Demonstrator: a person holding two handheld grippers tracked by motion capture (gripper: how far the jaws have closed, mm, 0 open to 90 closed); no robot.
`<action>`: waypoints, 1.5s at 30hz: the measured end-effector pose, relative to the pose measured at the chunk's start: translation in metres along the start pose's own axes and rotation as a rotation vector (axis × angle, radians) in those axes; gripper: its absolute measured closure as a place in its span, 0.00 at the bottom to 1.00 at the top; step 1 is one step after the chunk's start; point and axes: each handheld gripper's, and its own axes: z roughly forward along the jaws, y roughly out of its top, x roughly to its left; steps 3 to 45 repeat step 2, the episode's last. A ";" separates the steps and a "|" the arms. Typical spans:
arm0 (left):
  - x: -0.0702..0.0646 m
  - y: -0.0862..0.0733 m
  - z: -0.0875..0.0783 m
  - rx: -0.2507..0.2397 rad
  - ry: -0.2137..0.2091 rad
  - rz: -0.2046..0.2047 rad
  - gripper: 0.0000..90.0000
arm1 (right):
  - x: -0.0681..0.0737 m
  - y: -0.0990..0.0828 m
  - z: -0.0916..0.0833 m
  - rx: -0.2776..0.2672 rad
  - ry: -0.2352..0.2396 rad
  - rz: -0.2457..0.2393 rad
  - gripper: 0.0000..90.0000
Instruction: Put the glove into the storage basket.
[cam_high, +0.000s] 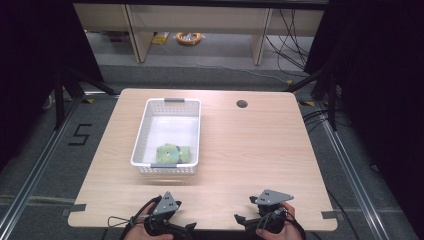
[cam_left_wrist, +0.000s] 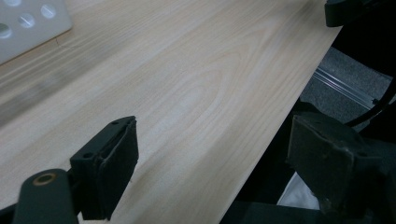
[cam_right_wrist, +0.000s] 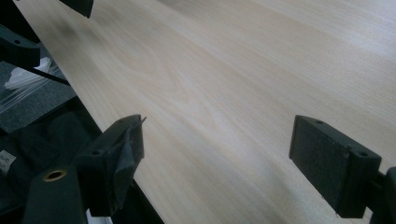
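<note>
A white perforated basket stands on the wooden table, left of centre. Inside it, at the near end, lies a folded green cloth. My left gripper rests at the table's front edge, left of the middle, and is open with nothing between its jaws; it points toward the right. My right gripper sits at the front edge to the right, also open and holding nothing, pointing left. In the left gripper view a corner of the basket shows at the top left beyond the left gripper. The right gripper hangs over bare wood.
A round cable hole sits at the table's far right. Beyond the table are desk legs, cables and a yellow roll on the floor. Black curtains flank both sides. Metal rails run along the floor on each side of the table.
</note>
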 end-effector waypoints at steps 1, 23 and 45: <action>-0.002 0.000 0.000 -0.027 -0.015 -0.024 0.18 | 0.000 0.000 0.000 0.000 0.012 0.006 0.21; 0.001 0.001 -0.002 -0.009 -0.012 0.011 0.18 | 0.000 0.000 0.000 -0.002 0.006 0.009 0.21; 0.001 0.001 -0.002 -0.009 -0.012 0.011 0.18 | 0.000 0.000 0.000 -0.002 0.006 0.009 0.21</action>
